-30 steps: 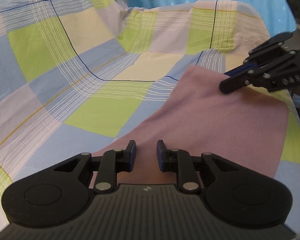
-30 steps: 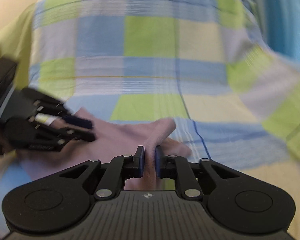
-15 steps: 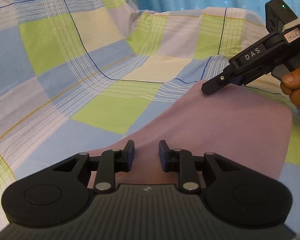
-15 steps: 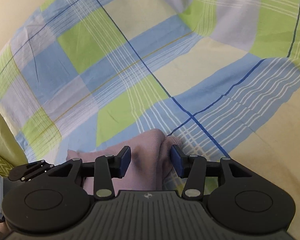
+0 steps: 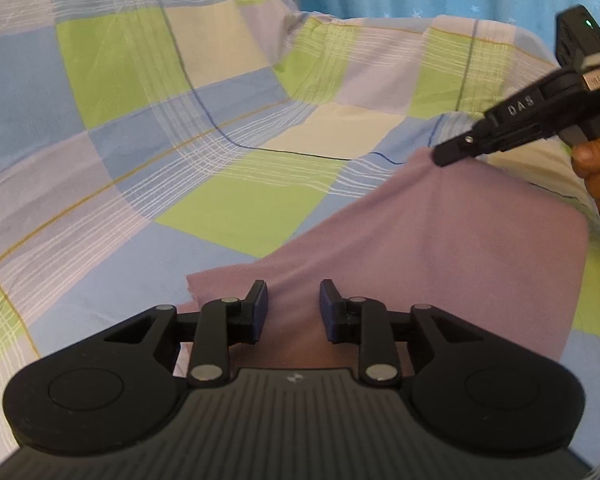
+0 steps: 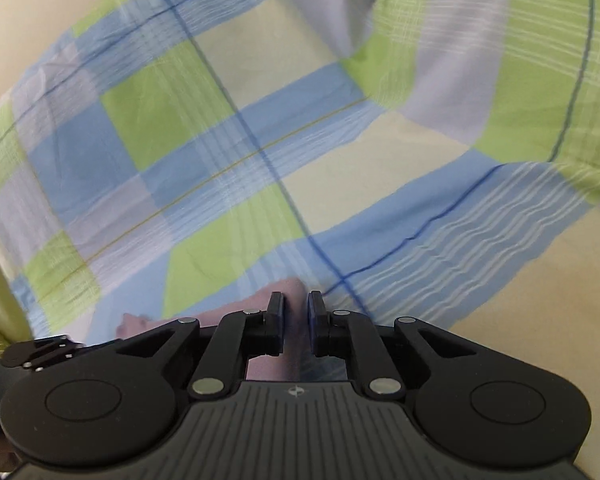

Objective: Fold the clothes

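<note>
While the right gripper [image 6: 295, 316] pinches a far corner of the mauve garment [image 5: 440, 240] lying on the checked bedsheet [image 5: 180, 120], the left gripper [image 5: 293, 304] hangs spread above its near edge; that thin bite could slip.

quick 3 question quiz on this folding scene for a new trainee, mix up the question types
1. True or false: the left gripper is clamped shut on the mauve garment.
2. Multiple choice: the right gripper is pinching
A. the checked bedsheet
B. a corner of the mauve garment
C. nothing
3. Fill in: in the left wrist view, the garment lies spread on the ___.

Key:
1. False. Its fingers stand apart over the cloth.
2. B. The fingers are nearly closed with a fold of mauve cloth between them.
3. Checked bedsheet.
</note>
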Motion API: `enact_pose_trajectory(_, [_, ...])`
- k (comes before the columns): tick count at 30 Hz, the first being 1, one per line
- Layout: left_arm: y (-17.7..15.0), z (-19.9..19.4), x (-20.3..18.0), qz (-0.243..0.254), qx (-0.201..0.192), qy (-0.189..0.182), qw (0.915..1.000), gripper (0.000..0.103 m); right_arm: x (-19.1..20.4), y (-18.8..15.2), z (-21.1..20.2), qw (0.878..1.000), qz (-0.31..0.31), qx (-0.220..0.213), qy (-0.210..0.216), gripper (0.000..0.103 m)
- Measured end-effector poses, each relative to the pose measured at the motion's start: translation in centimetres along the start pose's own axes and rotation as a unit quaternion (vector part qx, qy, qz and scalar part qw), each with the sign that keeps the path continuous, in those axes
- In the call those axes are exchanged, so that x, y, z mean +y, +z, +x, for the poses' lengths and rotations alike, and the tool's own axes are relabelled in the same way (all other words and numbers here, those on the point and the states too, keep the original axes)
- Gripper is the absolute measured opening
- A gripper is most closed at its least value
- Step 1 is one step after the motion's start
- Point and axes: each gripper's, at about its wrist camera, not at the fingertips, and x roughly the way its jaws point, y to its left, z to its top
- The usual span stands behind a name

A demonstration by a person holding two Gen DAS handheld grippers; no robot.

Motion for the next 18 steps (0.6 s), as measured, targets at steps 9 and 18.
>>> enact_pose_trajectory(9, [0.9,-1.6,3.9,-0.085,-0.026,0.023,0.9958,0.025,2.7,0.3,-2.4,0.993,-0.101,-0.068,-0.001,0.029])
enact_pose_trajectory(18, [1.1,2.5,4.8,-0.099,0.030,0.035,0.9941,0.029,5.1,-1.4,0.5,0.985,-0.173,0.001,0.007,0.033])
